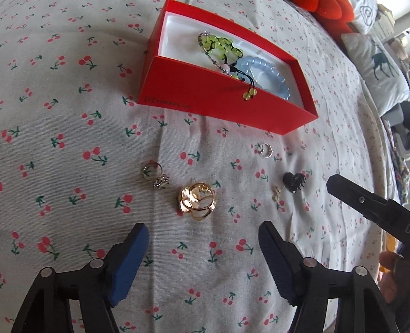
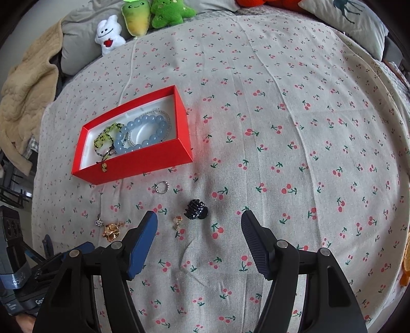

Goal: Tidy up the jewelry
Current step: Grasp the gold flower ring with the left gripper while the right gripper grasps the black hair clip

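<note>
Cherry-printed cotton (image 1: 77,123), slightly creased, covers the bed. From the left wrist view, a glossy red cardboard box (image 1: 217,102) with a white lining sits on the far side; inside lie a bracelet of translucent green beads (image 1: 220,47) and a chunkier one of smooth pale-blue beads (image 1: 264,70), with two yellow-green beads on a black cord hanging over the near wall. Loose on the cloth nearer the camera: a polished gold knot-shaped piece (image 1: 196,202), two sparkly silver rings (image 1: 155,175) to its left, a thin silver ring (image 1: 266,149) close to the box, a black toothed hair claw (image 1: 294,181) and a tiny gold charm (image 1: 276,194) just beside it. The left gripper (image 1: 203,239) hovers with its blue-padded jaws spread wide, holding nothing.

From the right wrist view, the right gripper (image 2: 200,226) hangs likewise with jaws parted and empty, the hair claw (image 2: 196,209) and charm (image 2: 177,222) lying just beyond them. Plush toys (image 2: 143,18) and a beige quilted blanket (image 2: 28,89) line the far-left edge of the bed.
</note>
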Available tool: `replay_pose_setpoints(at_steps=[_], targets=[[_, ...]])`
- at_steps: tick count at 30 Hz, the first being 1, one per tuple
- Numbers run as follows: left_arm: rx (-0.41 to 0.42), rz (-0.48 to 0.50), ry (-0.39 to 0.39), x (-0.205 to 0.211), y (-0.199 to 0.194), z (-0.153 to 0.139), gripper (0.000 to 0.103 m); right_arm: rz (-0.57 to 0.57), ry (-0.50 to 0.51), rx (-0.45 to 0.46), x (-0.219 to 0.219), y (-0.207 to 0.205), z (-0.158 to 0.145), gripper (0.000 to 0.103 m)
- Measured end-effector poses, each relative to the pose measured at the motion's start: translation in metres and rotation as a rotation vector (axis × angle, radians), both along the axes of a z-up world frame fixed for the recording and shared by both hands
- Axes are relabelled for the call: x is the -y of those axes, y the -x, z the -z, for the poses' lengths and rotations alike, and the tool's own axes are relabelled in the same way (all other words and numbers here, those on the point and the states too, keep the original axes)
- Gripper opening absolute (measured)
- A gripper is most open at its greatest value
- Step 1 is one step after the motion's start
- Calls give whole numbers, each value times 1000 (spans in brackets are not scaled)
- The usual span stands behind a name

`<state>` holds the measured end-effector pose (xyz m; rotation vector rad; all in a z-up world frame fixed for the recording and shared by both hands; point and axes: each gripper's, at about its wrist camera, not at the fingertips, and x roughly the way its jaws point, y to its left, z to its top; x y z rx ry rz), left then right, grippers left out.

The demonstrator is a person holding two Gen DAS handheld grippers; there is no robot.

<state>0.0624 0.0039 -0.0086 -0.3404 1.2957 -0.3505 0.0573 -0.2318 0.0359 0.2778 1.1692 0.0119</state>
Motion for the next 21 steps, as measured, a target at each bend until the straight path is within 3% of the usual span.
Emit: replay_pose_setpoints(at_steps=[3,12,14,15,21], targets=[[-2,-12,-17,5,-3,5,59,4,-2,0,3,0,0,71],[27,-60,-61,12,-10,9,48,18,-6,-14,12,2,3,71],[40,-69,-78,13,-11,10,39,20,-11,-24,13,2,5,71],[45,-76,-86,14,-11,10,29,22,-16,-28,13,1,7,71],[70,-79,-84,14,-10,6,28,42,-52,-61,16,0,17,71]])
